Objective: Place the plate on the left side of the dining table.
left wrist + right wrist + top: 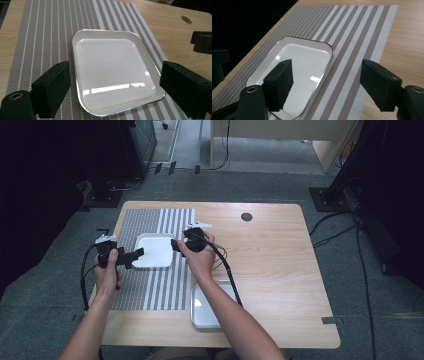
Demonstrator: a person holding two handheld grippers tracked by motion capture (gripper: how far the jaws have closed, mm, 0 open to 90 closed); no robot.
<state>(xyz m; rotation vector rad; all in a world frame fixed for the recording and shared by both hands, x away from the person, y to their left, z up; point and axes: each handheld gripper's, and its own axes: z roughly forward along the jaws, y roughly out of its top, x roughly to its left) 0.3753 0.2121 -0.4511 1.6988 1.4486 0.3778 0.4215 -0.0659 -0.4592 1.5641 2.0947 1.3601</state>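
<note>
A white square plate point(152, 251) with a thin metal rim lies flat on a striped placemat point(150, 287). My left gripper point(135, 254) hovers at the plate's left edge, jaws open. In the left gripper view the plate point(112, 70) sits between and beyond the spread jaws of that gripper point(116, 77), untouched. My right gripper point(175, 245) hangs at the plate's right edge, also open. The right gripper view has one jaw of this gripper point(328, 75) over the plate point(297, 67) and the other over the placemat point(352, 45); nothing is held.
A second white plate point(205, 312) rests near the table's front edge, partly under the right forearm. The wooden table point(280, 270) has a round cable hole point(246, 216) at the back. Cables trail from both grippers toward the person.
</note>
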